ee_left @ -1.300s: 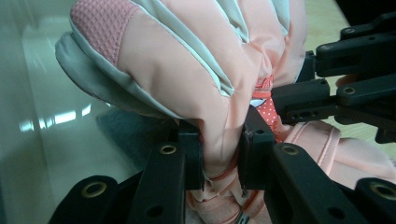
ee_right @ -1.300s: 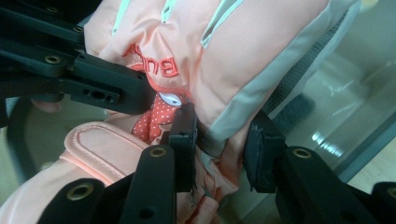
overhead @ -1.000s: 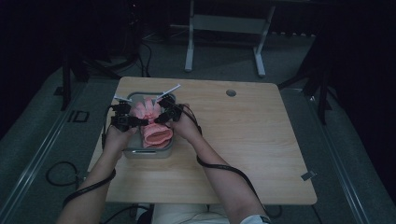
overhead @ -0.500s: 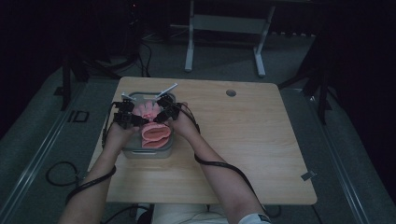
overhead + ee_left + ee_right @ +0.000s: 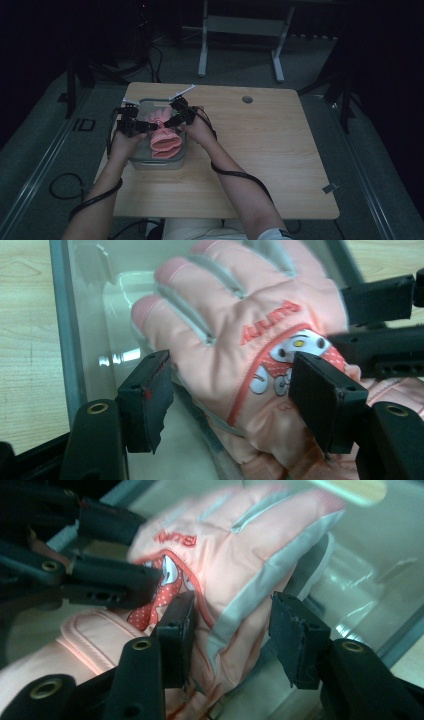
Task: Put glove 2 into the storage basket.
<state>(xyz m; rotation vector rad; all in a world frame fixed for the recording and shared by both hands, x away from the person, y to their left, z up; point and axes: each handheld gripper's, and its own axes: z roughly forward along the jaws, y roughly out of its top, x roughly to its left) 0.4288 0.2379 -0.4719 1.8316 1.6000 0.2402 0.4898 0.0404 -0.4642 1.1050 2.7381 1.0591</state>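
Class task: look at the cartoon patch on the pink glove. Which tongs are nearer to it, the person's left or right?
Left. The left tongs straddle the pink glove, one jaw right against its cartoon patch. The right tongs straddle the glove's grey-trimmed edge, beside the patch.

I'm working in what looks like a lab or recording studio, not a home. A lone light-wood desk (image 5: pixel 280 165) stands on grey carpet (image 5: pixel 380 165), hemmed in by darkness. Black cables (image 5: pixel 62 187) trail over the floor, dark tripod-like stands (image 5: pixel 345 95) flank the desk, and a white metal frame (image 5: pixel 240 30) sits behind it.
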